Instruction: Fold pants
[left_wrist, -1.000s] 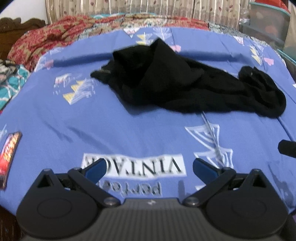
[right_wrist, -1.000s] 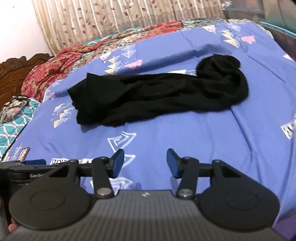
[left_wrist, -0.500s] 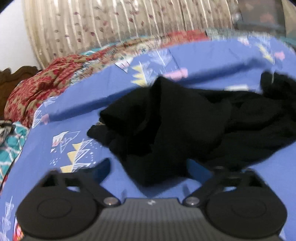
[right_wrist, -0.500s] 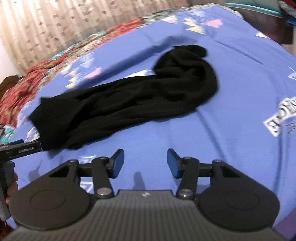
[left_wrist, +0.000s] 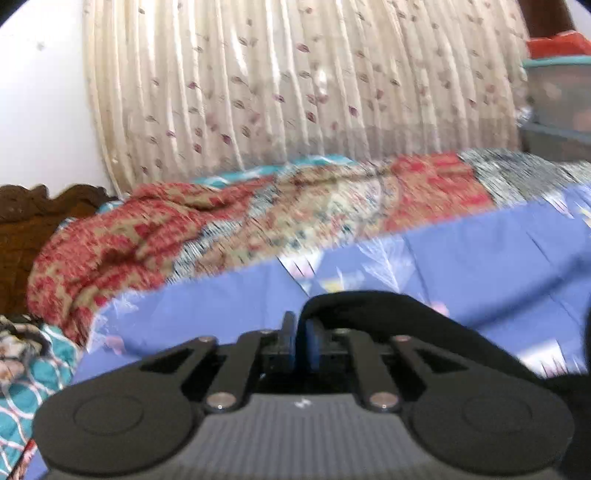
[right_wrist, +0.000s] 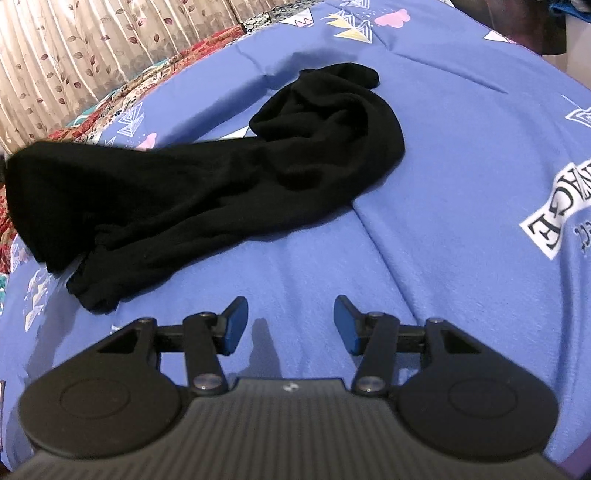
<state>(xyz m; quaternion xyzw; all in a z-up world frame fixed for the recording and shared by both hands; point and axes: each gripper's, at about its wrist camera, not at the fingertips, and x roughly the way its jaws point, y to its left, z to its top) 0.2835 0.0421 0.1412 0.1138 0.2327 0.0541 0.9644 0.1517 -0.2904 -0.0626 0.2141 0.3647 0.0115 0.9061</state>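
1. Bedsheet (right_wrist: 443, 229) – blue, printed w/ white triangles, pink hearts and a black-on-white word block at your right edge, cut off by the frame. It covers the whole work surface; soft creases run toward the far side.

2. Quilt (left_wrist: 207, 229) – red/tan patchwork, bunched along the far edge of the bed, blurred in your left view.

3. Curtain (left_wrist: 295, 92) – cream, pleated, small leaf print, behind the bed. Plain white wall to its left.

4. Headboard (left_wrist: 22, 221) – dark carved wood, far left, only partly in frame.

5. Teal cloth (left_wrist: 33, 387) – patterned, bottom left, cut off.

6. Storage bin (left_wrist: 557, 96) – clear w/ teal lid, upper right, hazy; contents not readable.

7. Pants (right_wrist: 207, 184) – black, lying crumpled lengthwise across the sheet. One end is bunched in a heap toward the far right; the other end spreads to the left edge of your right view. Legs vs waist: can't tell, fabric too dark for seams.

8. Left gripper (left_wrist: 300, 345) – jaws closing, nearly together. A black fold of the pants rises right at the tips and drapes off to the right; whether the pads actually pinch it is hidden by blur and dark cloth.

9. Right gripper (right_wrist: 290, 325) – jaws apart about halfway, nothing between them, over bare sheet near side of the pants, not touching them. Its shadow falls on the sheet between the fingers.
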